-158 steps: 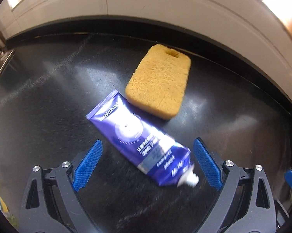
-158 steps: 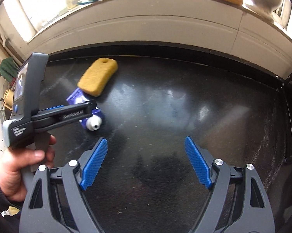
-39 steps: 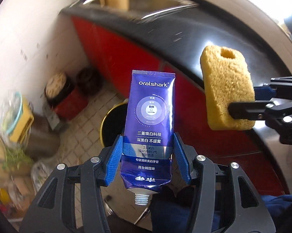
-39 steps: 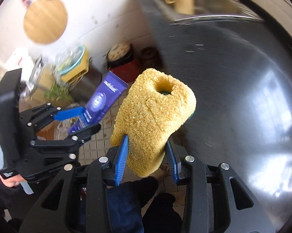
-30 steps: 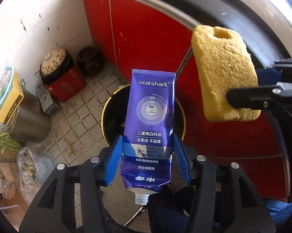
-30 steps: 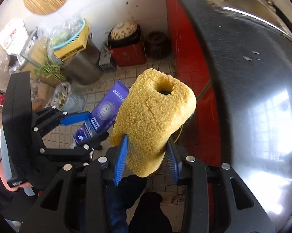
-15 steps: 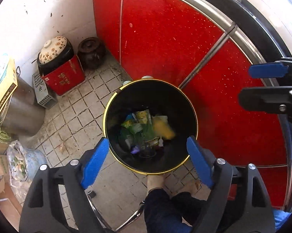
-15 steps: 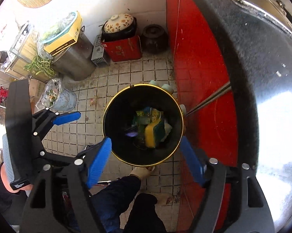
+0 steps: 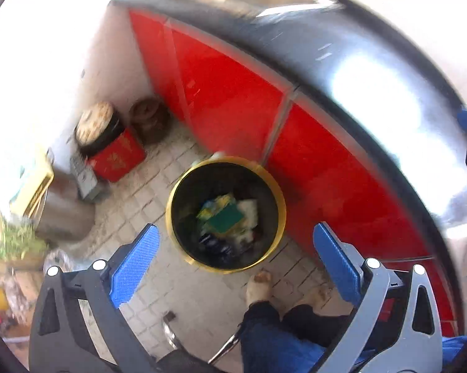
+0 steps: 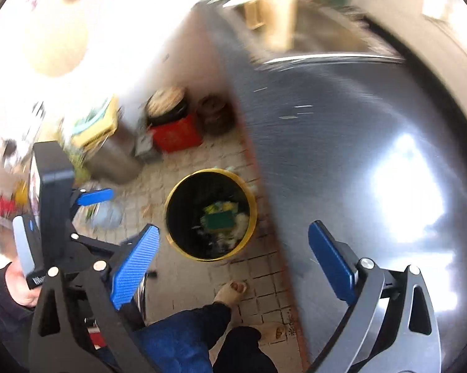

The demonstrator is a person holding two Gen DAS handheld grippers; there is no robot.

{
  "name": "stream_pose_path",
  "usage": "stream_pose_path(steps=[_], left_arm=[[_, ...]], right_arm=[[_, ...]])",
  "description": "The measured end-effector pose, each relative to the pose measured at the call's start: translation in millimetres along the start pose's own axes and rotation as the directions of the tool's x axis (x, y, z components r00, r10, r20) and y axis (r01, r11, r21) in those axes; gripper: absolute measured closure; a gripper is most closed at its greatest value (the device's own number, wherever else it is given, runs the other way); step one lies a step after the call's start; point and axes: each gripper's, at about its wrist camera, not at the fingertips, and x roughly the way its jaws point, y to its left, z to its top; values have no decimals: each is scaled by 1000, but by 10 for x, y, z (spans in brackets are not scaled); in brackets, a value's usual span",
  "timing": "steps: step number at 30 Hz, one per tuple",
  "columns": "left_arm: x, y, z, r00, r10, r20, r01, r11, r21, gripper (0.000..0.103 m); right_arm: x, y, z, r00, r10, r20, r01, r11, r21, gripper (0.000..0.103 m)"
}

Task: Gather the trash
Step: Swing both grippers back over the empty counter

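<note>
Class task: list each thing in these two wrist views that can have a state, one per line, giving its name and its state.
Left gripper: jaws opening, nothing between them.
Right gripper: jaws opening, nothing between them.
Trash bin: upright on the tiled floor, no lid, trash inside.
Green-faced sponge: lying in the bin.
Red cabinet doors: closed.

One yellow-rimmed bin point(image 9: 278, 214) (its heaped contents too blurred to count), two hand-held grippers, left hand-held gripper point(image 9: 235, 259) and right hand-held gripper point(image 10: 232, 259), one red box point(image 9: 118, 158), two dark pots, two bare feet.

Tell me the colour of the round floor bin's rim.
Yellow, on a black round floor bin; clearest in the left wrist view.
</note>
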Motion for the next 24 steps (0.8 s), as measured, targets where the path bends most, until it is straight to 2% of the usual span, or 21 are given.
stream_pose_path(steps=[3,6,9,11,13,16,19,22,24], left_arm=[[-231,-423,234,998,-55,42,51,996,77,7],[-412,-994,511,988,-136,74,119,973,197,7],[-558,-1638,726,974,-212,77,174,922,347,7],[-641,-1997,816,962,-262,71,209,882,422,7],[-719,-2407,884,945,-325,36,269,835,480,7],[-800,-2860,942,937,-350,11,290,793,535,7],[-864,-3266,979,935,-353,-2,290,764,577,7],[-846,-3505,1009,936,-352,-18,293,749,594,7],[-842,-3594,1032,938,-347,-20,289,745,602,7]], right_arm=[[-539,-513,-296,990,-118,72,108,985,136,8],[-1071,-1040,-701,957,-271,101,230,925,302,8],[-1559,-1523,-1225,906,-417,72,335,811,479,8],[-1816,-1737,-1523,876,-480,42,374,732,570,8],[-2090,-1947,-1868,836,-548,-7,415,625,661,8],[-2367,-2127,-2224,805,-591,-52,421,508,751,8],[-2537,-2252,-2443,787,-609,-95,425,425,799,8],[-2674,-2294,-2555,770,-629,-104,427,388,816,8],[-2727,-2332,-2610,766,-633,-111,426,371,825,8]])
